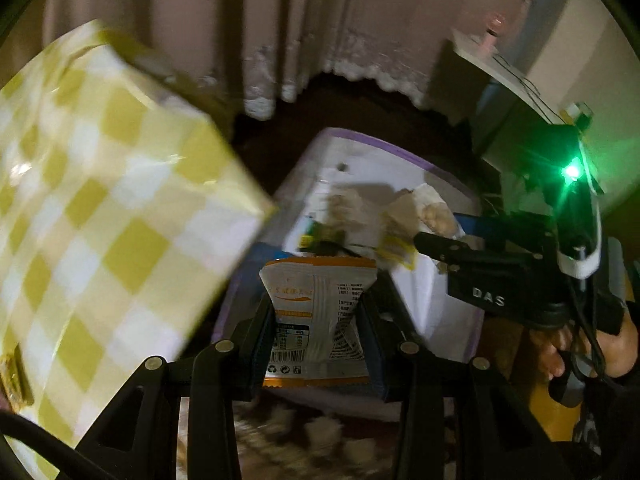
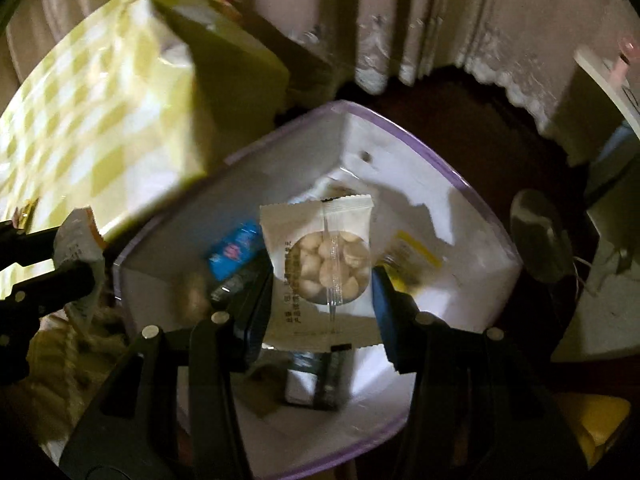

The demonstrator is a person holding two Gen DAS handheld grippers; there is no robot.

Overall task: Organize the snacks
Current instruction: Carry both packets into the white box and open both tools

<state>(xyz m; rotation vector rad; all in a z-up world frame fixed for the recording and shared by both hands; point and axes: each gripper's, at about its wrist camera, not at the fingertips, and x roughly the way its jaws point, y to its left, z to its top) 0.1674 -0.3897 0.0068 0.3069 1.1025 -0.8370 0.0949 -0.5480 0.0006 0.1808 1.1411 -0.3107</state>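
My left gripper (image 1: 318, 320) is shut on a white and orange snack packet (image 1: 320, 308), printed back facing me, above the near edge of a white bin with a purple rim (image 1: 436, 308). My right gripper (image 2: 322, 300) is shut on a white packet with a clear window showing pale nuts (image 2: 320, 268), held over the middle of the same bin (image 2: 460, 240). Several packets lie in the bin, among them a blue one (image 2: 234, 252) and a yellow-marked one (image 2: 412, 256). The right gripper (image 1: 440, 250) also shows in the left wrist view, over the bin.
A yellow and white checked box (image 1: 100, 220) stands tall just left of the bin, the same box (image 2: 100, 140) in the right wrist view. Lace-edged curtains (image 1: 304, 40) hang behind. A yellow object (image 2: 600, 424) lies right of the bin. A hand (image 1: 560, 356) grips the right tool.
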